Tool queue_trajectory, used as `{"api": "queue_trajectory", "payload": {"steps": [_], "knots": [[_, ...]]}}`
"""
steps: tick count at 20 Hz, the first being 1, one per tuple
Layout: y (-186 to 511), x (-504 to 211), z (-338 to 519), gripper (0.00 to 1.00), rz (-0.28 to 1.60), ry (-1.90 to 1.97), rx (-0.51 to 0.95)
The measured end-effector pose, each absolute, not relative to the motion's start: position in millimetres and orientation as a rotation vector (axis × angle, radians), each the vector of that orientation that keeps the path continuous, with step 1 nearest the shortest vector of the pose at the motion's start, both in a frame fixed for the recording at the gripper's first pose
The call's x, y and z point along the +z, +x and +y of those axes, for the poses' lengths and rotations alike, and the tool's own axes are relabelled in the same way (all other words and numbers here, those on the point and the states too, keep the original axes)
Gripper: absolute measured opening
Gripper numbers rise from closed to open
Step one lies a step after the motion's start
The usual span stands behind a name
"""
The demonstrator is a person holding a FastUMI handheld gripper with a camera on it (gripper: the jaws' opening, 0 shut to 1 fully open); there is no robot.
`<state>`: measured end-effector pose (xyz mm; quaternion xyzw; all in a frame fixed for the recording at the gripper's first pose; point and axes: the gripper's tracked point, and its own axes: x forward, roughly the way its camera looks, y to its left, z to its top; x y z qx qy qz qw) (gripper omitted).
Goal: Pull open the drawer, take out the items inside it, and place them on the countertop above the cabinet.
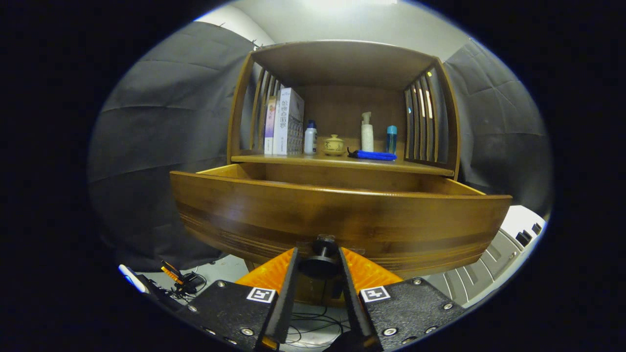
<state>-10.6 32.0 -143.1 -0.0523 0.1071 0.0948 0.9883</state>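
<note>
The gripper (pixel 318 266) is clamped on the dark round knob (pixel 319 264), which is pinched between both fingers. Just beyond the knob the drawer (pixel 342 220) front is seen, pulled out from the cabinet (pixel 342 63). Its contents are hidden behind the front. The pull should be kept straight and level, and the knob released only once enough opening is judged gained. The countertop (pixel 293 160) lies farther ahead and above, already carrying bottles and boxes.

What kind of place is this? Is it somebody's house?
Probably not a real home: it looks like a test booth. Black cloth hangs as walls around a wooden cabinet with bottles on its countertop. The gripper holds the knob of the pulled-out drawer, and cables lie below.
</note>
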Motion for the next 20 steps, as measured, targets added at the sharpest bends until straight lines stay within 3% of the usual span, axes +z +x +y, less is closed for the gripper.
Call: {"api": "queue_trajectory", "payload": {"steps": [1, 4, 6, 13, 20], "knots": [[-13.1, -139.5, 38.3, 0.51, 0.201, -0.111, 0.218], [-22.2, -128.5, 49.1, 0.85, 0.141, -0.136, 0.277], [-26.0, -119.7, 54.0, 0.93, 0.109, -0.152, 0.296], [-19.7, -61.0, 57.4, 0.95, 0.006, -0.131, 0.314], [18.1, -23.5, 41.4, 0.95, 0.039, -0.100, 0.266]]}}
